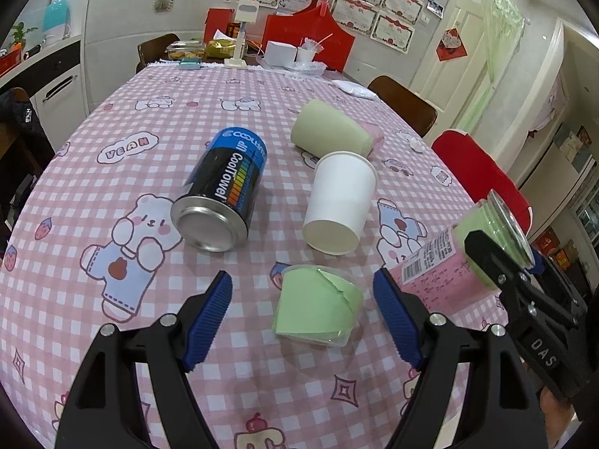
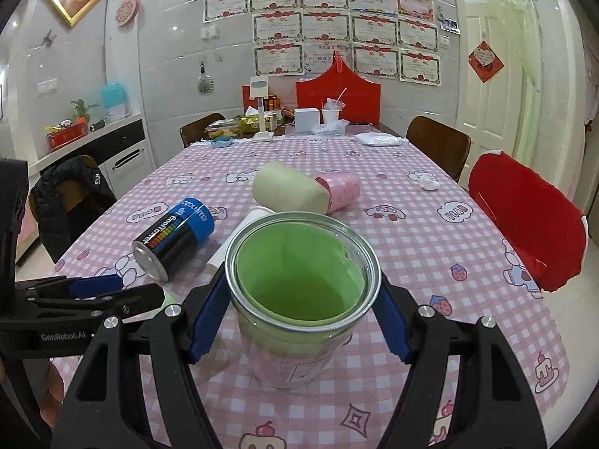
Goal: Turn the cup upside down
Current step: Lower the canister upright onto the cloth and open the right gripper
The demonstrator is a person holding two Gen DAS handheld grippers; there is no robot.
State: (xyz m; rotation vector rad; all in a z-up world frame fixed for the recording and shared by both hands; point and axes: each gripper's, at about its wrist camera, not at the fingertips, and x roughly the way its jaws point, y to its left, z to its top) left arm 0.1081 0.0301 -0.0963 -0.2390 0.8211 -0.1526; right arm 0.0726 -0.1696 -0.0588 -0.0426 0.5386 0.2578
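Note:
My right gripper (image 2: 301, 303) is shut on a clear cup with green and pink lining (image 2: 299, 284), mouth facing the camera, held above the table. In the left wrist view that cup (image 1: 468, 262) lies tilted on its side in the right gripper's fingers (image 1: 486, 258). My left gripper (image 1: 302, 310) is open, its blue pads on either side of a small clear cup with green paper inside (image 1: 318, 305), which stands upside down on the tablecloth. The pads do not touch it.
A black and blue can (image 1: 221, 194) lies on its side at the left. A white paper cup (image 1: 338, 202) and a pale green cup (image 1: 329, 133) lie on their sides farther back. A red-covered chair (image 2: 524, 224) stands at the right. Boxes and clutter (image 2: 299, 119) sit at the far end.

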